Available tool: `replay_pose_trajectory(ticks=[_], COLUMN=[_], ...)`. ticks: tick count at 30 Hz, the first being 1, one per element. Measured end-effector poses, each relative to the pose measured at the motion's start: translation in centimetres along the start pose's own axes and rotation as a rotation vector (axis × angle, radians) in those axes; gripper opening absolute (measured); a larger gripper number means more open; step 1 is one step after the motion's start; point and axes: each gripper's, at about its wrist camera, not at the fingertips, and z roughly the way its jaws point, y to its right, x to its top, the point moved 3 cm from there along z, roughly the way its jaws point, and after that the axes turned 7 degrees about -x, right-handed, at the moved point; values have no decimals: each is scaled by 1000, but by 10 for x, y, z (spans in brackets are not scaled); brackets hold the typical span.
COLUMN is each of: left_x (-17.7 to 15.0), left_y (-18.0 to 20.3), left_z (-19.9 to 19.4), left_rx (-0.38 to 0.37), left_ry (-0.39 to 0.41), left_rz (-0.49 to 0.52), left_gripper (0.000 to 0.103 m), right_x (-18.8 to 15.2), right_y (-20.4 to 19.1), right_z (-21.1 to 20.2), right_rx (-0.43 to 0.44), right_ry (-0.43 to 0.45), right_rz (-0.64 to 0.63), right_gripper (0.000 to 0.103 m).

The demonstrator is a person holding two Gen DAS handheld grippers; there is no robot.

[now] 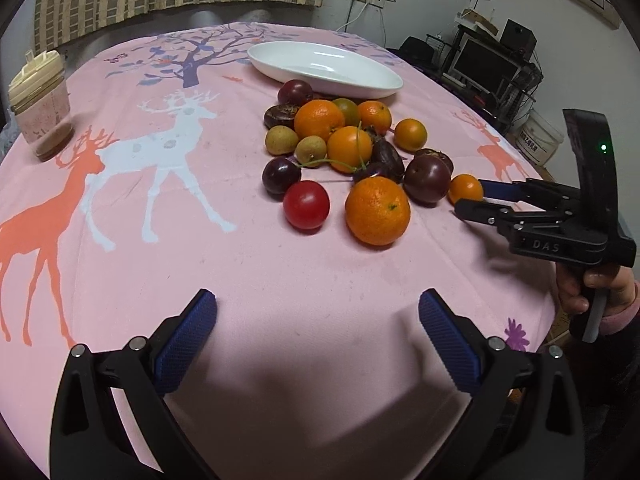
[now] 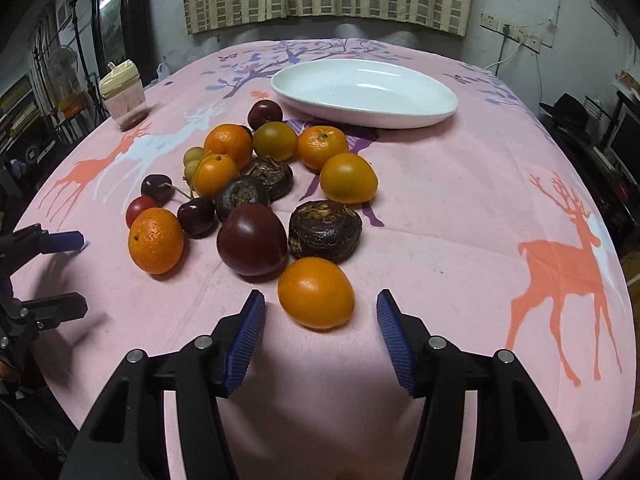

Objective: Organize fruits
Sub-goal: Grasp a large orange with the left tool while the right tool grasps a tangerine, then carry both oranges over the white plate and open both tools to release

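Right wrist view has the right gripper point(image 2: 320, 336) gaping, pads not touching the small orange fruit point(image 2: 316, 293), which looks light, smooth-skinned, roll-prone, so it probably wants a gentle mid-belly pinch; left gripper point(image 1: 318, 316) gapes empty too.

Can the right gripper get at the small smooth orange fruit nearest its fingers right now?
Probably yes. The small smooth orange fruit lies just ahead of the open right gripper, bare pink tablecloth around it; the dark purple plum sits behind.
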Motion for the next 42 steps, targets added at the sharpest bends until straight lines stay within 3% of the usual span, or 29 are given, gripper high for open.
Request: replay_pose_trajectory(ticks=[4, 8, 12, 14, 25, 29, 36, 40, 42], left_x=[6, 14, 25, 31, 48, 48, 54, 92, 125], left_y=[6, 16, 28, 34, 48, 49, 30, 18, 11], left_z=[6, 13, 25, 32, 56, 57, 35, 17, 16], left_rx=[-21, -56, -83, -76, 1, 24, -60, -135, -136], left_ry=[-17, -22, -46, -58, -92, -95, -84, -31, 10], left_rz=[25, 57, 95, 115, 192, 203, 142, 117, 112], left_gripper=[99, 96, 68, 63, 60, 43, 42, 42, 42], right_x=[0, 0, 0, -1, -4, -4, -3, 22, 51], right_y=[3, 6, 15, 22, 30, 33, 34, 37, 40], right_z=[4, 3, -1, 0, -4, -5, -5, -8, -11], right_rx=[29, 48, 81, 88, 125, 134, 142, 214, 189], right_ry=[-6, 17, 46, 43, 78, 80, 75, 87, 138], right_rz=[11, 28, 81, 125, 184, 201, 199, 218, 204], right_gripper=[38, 38, 38, 38, 38, 38, 38, 38, 38])
